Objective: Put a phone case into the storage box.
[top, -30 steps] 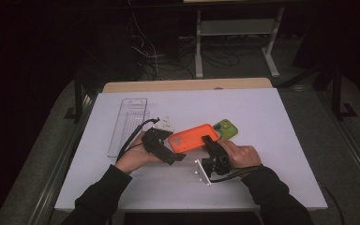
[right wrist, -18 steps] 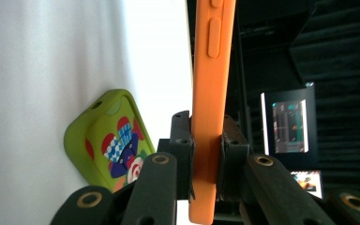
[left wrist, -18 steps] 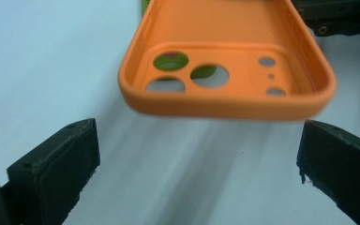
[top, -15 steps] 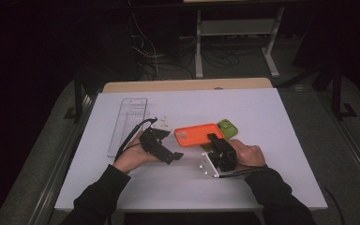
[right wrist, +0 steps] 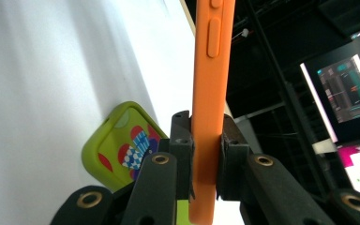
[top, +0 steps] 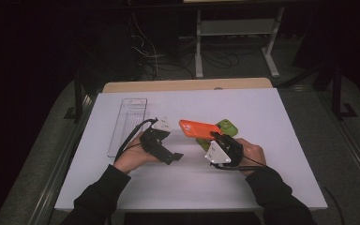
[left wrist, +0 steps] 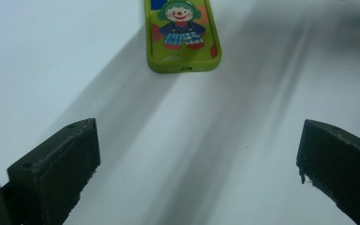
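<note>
White tabletop (top: 281, 117) spreads under both hands, with dark floor and cables beyond it at twelve o'clock; the right gripper (top: 219, 143) has its jaws clamped tight on the thin edge of an orange phone case (top: 200, 128), which juts toward ten o'clock, apparently lifted off the surface. Just behind it, at one o'clock, a green phone case (left wrist: 183, 35) with a clown print lies flat; the left gripper (left wrist: 199, 159), at nine o'clock of the right, stands wide open and holds nothing; a clear tray (top: 127, 125) lies farther out at ten o'clock.
</note>
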### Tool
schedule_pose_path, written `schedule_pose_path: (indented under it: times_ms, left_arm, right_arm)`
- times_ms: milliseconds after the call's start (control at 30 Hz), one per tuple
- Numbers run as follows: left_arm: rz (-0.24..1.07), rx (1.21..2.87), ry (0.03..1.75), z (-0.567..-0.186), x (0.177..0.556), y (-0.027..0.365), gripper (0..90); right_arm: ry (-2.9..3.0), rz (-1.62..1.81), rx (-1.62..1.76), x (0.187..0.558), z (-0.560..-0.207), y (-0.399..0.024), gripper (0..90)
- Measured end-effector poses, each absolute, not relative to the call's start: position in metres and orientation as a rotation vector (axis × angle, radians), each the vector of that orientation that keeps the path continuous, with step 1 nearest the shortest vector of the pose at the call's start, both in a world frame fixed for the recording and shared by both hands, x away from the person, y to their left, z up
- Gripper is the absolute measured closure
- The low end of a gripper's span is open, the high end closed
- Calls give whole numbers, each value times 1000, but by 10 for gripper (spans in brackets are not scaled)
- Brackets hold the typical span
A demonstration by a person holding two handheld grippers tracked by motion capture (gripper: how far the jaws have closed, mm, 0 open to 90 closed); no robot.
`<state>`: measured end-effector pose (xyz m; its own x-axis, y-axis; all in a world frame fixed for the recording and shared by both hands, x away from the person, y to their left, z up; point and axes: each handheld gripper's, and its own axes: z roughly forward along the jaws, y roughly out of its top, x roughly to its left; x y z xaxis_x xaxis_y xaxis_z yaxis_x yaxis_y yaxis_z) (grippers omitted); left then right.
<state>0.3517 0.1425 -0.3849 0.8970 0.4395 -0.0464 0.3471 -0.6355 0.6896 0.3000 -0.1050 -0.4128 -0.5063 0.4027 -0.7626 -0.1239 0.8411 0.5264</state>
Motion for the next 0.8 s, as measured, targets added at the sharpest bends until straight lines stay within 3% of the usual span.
schedule_pose_path:
  times_ms: [800]
  left_arm:
    - [150, 2327, 577, -384, 351, 144, 0]
  right_arm:
    - [2163, 979, 570, 314, -400, -123, 784]
